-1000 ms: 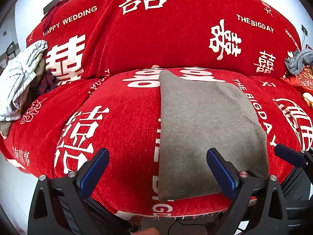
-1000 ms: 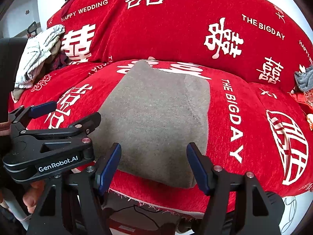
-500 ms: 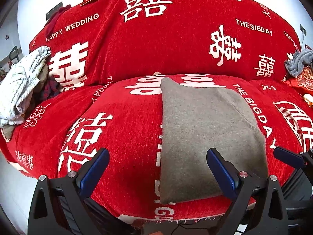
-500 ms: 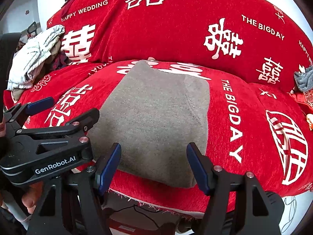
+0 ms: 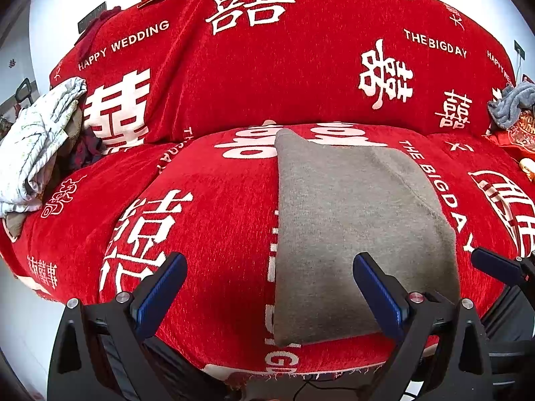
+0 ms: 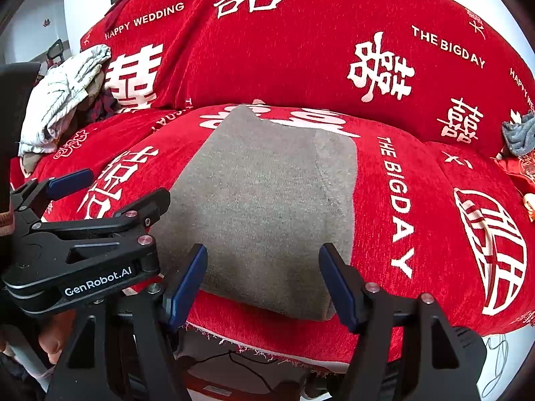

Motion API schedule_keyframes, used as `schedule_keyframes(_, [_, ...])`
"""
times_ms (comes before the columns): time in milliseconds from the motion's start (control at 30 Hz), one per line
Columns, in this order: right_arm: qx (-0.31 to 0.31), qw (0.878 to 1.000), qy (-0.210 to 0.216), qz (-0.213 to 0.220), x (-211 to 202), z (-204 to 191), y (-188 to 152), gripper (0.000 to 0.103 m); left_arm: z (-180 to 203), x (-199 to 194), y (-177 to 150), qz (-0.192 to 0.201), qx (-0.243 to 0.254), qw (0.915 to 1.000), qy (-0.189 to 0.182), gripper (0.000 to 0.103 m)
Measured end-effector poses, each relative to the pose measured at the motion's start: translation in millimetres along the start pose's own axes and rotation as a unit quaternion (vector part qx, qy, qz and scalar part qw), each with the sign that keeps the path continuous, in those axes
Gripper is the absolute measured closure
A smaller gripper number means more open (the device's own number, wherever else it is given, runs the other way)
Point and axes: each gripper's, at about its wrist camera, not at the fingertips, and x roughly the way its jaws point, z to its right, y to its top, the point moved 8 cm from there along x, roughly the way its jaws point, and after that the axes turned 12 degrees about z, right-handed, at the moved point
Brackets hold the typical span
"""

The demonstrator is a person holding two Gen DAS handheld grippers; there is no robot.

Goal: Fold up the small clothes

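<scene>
A folded grey knit garment (image 5: pixel 354 234) lies flat on the seat of a sofa draped in a red cover (image 5: pixel 214 214) printed with white characters and the words "HAPPY WEDDING" and "THE BIG DAY". From the left wrist view the garment fills the area from the centre out toward 4 o'clock, its near edge close to the front lip of the seat; from the right wrist view it sits dead centre, one narrower folded layer showing along its right side.

The left gripper (image 5: pixel 267 287) hangs above the front edge of the seat with its 2 blue-padded fingers spread wide, nothing between them; its right finger shows in front of the garment's near left part, and whether it touches the cloth I cannot tell. The right gripper (image 6: pixel 262 280) is also held wide, its jaws framing the garment's near edge without pressing on it. The 2 grippers sit just beside each other.

A crumpled white-and-pale-green cloth (image 5: pixel 36 147) is piled on the sofa at 9 o'clock. A grey-blue rag (image 6: pixel 521 133) lies at 3 o'clock by the backrest.
</scene>
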Motion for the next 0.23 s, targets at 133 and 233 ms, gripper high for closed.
schedule_keyframes(133, [0.0, 1.0, 0.0, 0.0, 0.2, 0.1, -0.3, 0.03, -0.3, 0.2, -0.3, 0.0, 0.0, 1.0, 0.0, 0.003])
schedule_keyframes(233, [0.002, 1.0, 0.0, 0.0, 0.1, 0.0, -0.9, 0.03, -2.5, -0.6, -0.6, 0.005, 0.0, 0.9999, 0.009, 0.003])
